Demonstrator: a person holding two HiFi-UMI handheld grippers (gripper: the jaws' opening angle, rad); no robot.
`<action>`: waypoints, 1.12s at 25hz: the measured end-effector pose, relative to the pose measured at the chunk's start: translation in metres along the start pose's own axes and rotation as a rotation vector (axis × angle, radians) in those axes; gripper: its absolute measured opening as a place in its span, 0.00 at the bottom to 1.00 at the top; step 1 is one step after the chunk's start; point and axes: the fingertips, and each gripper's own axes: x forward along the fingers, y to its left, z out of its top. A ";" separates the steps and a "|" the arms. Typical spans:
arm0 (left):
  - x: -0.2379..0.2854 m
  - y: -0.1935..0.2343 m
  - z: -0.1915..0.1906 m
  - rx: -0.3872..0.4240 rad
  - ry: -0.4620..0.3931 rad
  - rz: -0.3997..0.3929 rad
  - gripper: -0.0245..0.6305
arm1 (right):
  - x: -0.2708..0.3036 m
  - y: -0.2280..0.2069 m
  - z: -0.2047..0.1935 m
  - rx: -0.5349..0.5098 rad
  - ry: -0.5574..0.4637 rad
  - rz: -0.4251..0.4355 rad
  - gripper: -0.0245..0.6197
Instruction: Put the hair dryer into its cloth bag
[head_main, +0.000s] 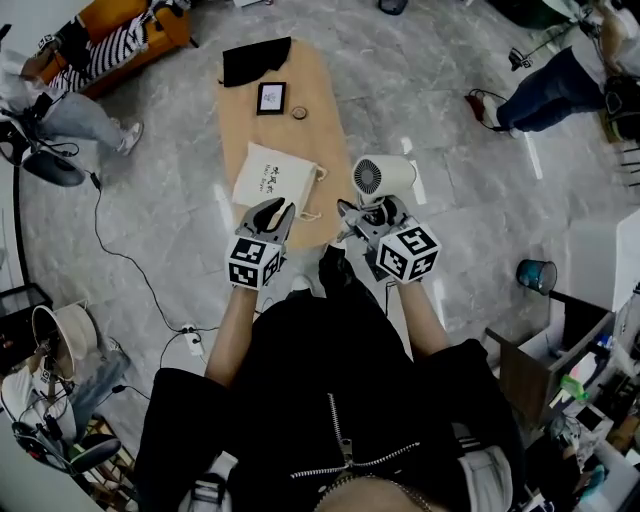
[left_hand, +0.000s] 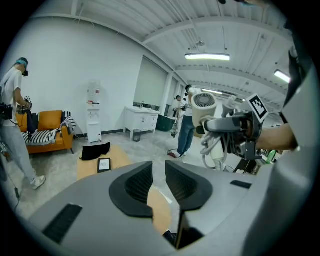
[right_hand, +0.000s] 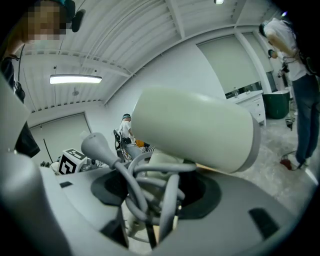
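Note:
A cream cloth bag (head_main: 272, 178) lies flat on the near end of the wooden table (head_main: 318, 90), its cord handles toward the right. The white hair dryer (head_main: 382, 178) hangs in the air just right of the bag, with my right gripper (head_main: 364, 213) shut on its handle, where the grey cord (right_hand: 150, 192) is wound. In the right gripper view the dryer's barrel (right_hand: 195, 130) fills the middle. My left gripper (head_main: 272, 215) hovers over the bag's near edge, jaws a little apart and empty. From the left gripper (left_hand: 159, 176) view the dryer (left_hand: 204, 107) shows at the right.
A black cloth (head_main: 256, 60), a small picture frame (head_main: 271, 97) and a little round thing (head_main: 299, 113) lie on the table's far half. People stand near an orange sofa (head_main: 130, 40) and at the far right. A cable (head_main: 120, 255) runs over the floor; a blue bin (head_main: 536, 274) stands right.

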 end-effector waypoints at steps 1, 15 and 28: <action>0.004 0.003 0.000 -0.004 0.010 0.013 0.17 | 0.005 -0.005 0.004 -0.005 0.005 0.012 0.46; 0.034 0.031 -0.028 -0.042 0.113 0.118 0.22 | 0.061 -0.053 0.003 -0.009 0.068 0.090 0.46; 0.123 0.074 -0.133 -0.061 0.257 0.069 0.24 | 0.106 -0.099 -0.077 0.070 0.144 0.001 0.46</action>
